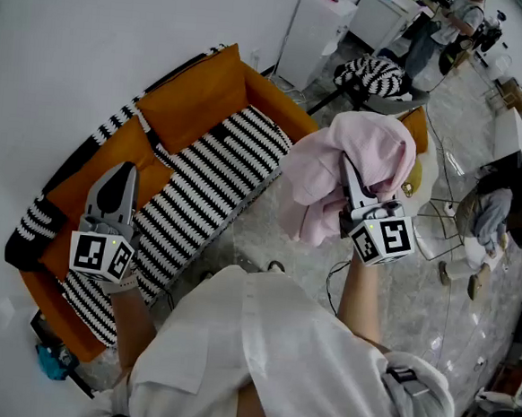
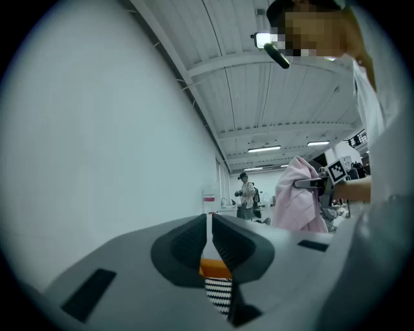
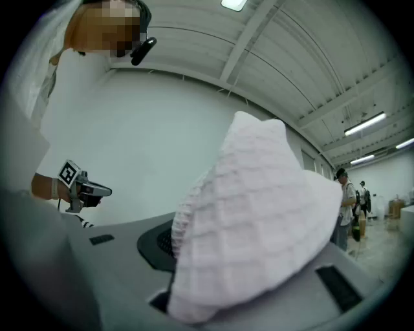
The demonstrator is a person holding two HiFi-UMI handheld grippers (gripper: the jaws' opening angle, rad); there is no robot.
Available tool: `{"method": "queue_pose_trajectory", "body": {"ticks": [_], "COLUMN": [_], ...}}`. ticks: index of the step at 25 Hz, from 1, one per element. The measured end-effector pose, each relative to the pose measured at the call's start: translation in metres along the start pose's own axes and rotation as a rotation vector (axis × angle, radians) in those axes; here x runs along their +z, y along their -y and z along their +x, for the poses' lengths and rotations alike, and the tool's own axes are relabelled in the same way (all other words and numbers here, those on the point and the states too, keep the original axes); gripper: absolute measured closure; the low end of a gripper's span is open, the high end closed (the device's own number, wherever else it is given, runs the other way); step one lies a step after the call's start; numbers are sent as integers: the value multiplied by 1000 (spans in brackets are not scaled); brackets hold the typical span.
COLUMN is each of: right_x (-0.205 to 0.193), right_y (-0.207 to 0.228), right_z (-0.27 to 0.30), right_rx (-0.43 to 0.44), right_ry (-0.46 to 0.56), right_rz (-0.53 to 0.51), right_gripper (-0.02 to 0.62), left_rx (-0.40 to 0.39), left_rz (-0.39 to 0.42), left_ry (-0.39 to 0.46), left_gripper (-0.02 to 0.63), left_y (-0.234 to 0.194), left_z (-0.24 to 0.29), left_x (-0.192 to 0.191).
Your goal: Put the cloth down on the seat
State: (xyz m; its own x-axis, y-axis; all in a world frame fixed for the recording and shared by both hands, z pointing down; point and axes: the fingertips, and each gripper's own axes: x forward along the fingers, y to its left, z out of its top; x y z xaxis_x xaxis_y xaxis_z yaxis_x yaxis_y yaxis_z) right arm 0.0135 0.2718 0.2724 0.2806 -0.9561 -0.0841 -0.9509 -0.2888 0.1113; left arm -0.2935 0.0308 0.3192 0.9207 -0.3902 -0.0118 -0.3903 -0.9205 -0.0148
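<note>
Sofa [image 1: 207,91] sits along wall [image 1: 67,44], on the left. L gripper [image 1: 127,173] hangs over its seat [image 1: 204,185]. R gripper [image 1: 347,169], w/ cloth [image 1: 365,144] draped over it, is right of sofa, above floor [image 1: 268,231]. Chair [image 1: 379,82] & cabinet [image 1: 315,32] stand beyond sofa's far end.

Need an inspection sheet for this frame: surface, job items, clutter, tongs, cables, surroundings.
Surface: striped sofa seat, with orange cushions against the back.
Job's things: pink cloth, bunched, held up in the air, off the seat.
Clutter: blue object on the floor; striped cloth on a chair.
Tongs: right tongs shut on the pink cloth; left tongs shut, empty.
Cables: thin cable looping on the floor.
Surroundings: white wall, white cabinet, person standing far back.
</note>
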Motion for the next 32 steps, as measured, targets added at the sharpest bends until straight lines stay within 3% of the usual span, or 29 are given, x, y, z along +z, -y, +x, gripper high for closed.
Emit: {"method": "queue_pose_trajectory", "body": {"ticks": [10, 18, 27, 32], "right_x": [-31, -49, -66, -75], "right_y": [90, 145, 189, 191], "right_z": [-41, -63, -67, -57], "right_rx": [37, 102, 203, 235], "right_ry": [-39, -39, -55, -73], "right_rz": [25, 40, 116, 137], "right_gripper": [453, 453, 449, 448], "left_rx": [-117, -147, -103, -85], "left_rz": [9, 24, 21, -22], "left_ry": [-99, -131, -171, -180], "left_gripper": [566, 566, 566, 566], "left_y": [123, 202, 255, 246], "left_z": [86, 124, 135, 143], "left_x": [-19, -27, -42, -48]}}
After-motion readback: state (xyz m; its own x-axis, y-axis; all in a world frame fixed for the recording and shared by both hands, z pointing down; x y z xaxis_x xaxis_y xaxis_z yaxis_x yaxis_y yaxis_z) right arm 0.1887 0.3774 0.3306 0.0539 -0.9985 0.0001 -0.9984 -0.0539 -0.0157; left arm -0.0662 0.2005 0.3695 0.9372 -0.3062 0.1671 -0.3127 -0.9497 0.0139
